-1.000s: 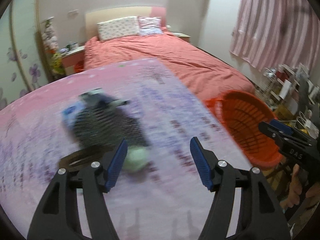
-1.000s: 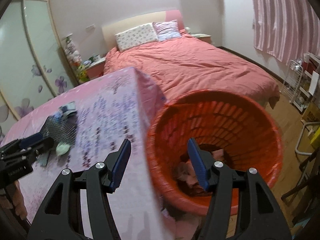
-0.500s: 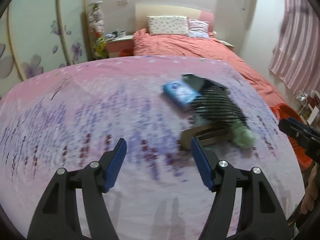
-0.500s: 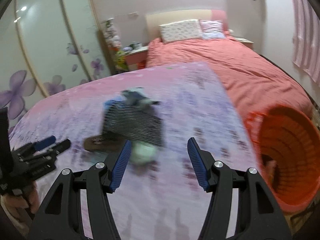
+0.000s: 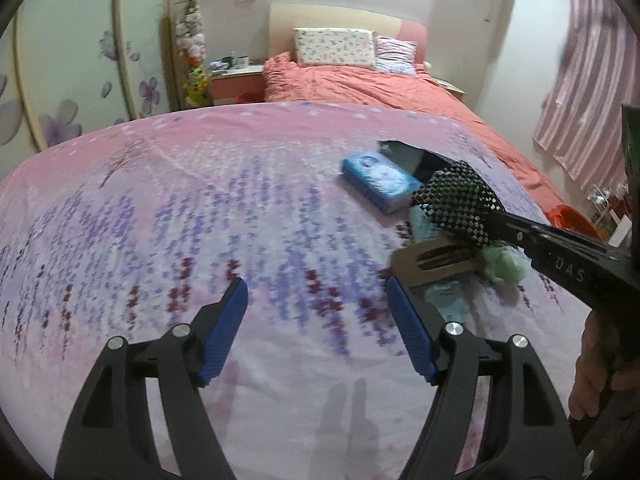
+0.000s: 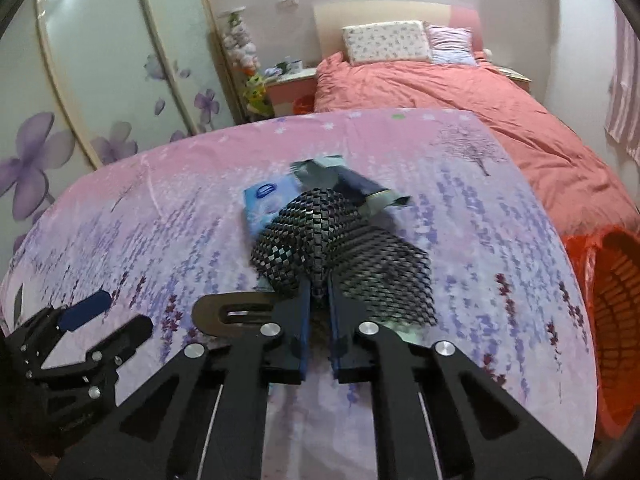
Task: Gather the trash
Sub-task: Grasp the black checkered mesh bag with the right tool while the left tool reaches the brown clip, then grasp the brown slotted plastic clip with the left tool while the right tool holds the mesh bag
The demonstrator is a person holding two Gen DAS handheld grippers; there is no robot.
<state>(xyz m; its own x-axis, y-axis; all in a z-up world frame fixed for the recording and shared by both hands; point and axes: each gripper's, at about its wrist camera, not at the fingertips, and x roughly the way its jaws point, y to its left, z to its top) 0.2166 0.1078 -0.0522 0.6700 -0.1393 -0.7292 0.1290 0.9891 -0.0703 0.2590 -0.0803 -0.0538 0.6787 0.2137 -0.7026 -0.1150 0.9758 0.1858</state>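
The black mesh (image 6: 344,256) lies atop the trash pile mid-bench (image 6: 120,248), and the right claw (image 6: 318,312) has just clenched on its near edge. It looks light, soft and springy, likely to snag neighbours; a bunched fold holds best. The left claw (image 5: 316,320) hangs released, empty; the red basket (image 6: 616,320) waits beside the bench

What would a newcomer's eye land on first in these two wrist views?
Probably the black mesh netting heaped at the middle of the pink flowered cloth, with the right gripper pinched shut on its near edge. Next, the orange basket past the cloth's right edge. The left gripper hangs open over bare cloth, nothing between its fingers.
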